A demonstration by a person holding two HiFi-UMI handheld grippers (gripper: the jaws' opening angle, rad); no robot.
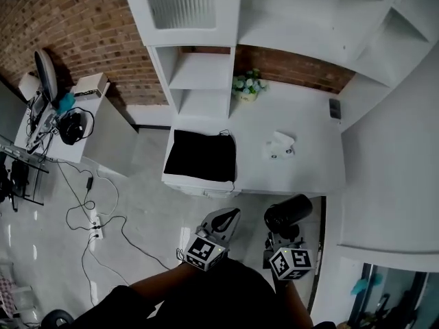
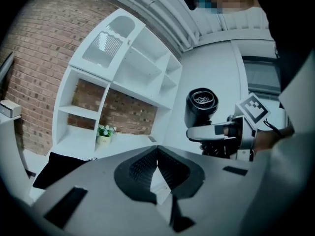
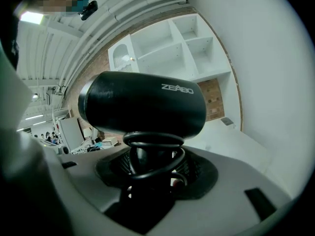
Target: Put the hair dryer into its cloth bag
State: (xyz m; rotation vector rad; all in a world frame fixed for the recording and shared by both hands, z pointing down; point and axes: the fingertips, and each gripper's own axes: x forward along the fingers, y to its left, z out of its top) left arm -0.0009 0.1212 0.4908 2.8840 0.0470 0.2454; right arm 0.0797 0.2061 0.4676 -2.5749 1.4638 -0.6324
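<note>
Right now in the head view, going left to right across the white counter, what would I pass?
black cloth bag → small pot of flowers → crumpled white item → small dark device

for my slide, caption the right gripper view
Black hair dryer held by its handle in the right gripper, white shelves behind

hair dryer (image 1: 288, 213): black, stubby barrel, cord looped round handle, handle clamped in right gripper (image 3: 152, 171), held off the table's (image 1: 302, 173) front edge | cloth bag (image 1: 201, 155): black, lay flat on table's front-left corner, well apart from dryer
</note>
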